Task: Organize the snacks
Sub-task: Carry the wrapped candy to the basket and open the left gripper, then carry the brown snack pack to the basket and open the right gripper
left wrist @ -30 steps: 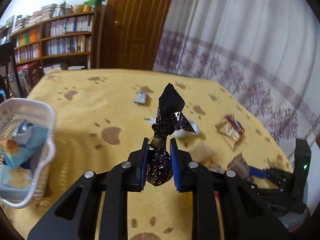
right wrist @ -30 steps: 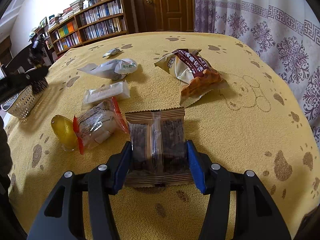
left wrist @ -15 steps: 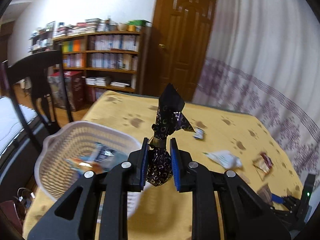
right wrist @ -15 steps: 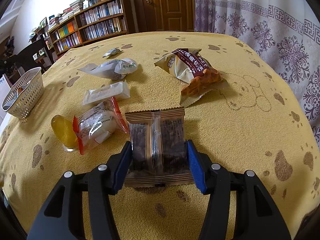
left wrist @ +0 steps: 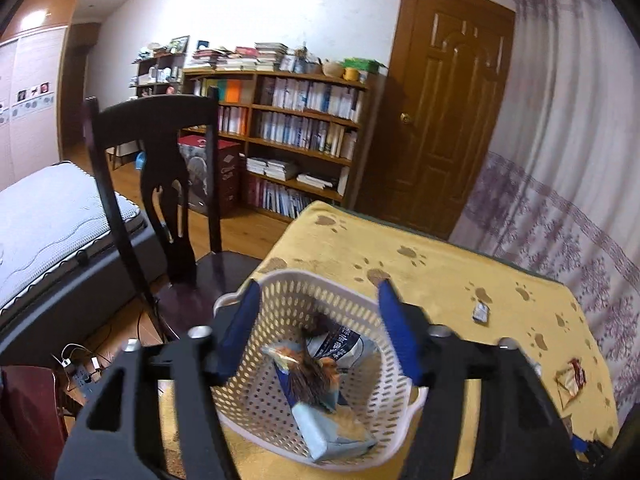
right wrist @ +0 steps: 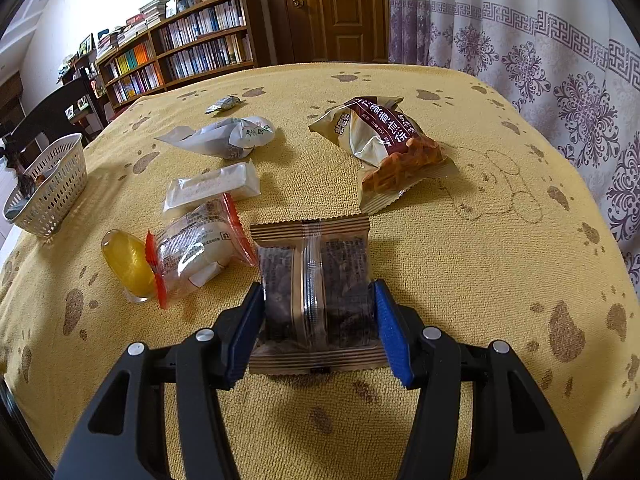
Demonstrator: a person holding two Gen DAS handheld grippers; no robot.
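Left gripper (left wrist: 318,330) hung spread wide, empty, over white basket (left wrist: 256,408). Right gripper (right wrist: 319,330) clamped brown packet (right wrist: 314,284); its print unreadable. Waffle bag (right wrist: 382,148) beyond packet: Chinese text.

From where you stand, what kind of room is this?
Most likely a lived-in room at home, part bedroom, part study: a wooden bookshelf packed with books, a white quilted mattress, and a table under a yellow paw-print cloth.

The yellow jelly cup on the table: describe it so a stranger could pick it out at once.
On the yellow paw-print tablecloth, look left of the brown snack packet between the right gripper fingers. The jelly cup lies beside a clear packet with red edges, on its left. It is the only glossy, see-through amber piece; everything nearby is a wrapper.
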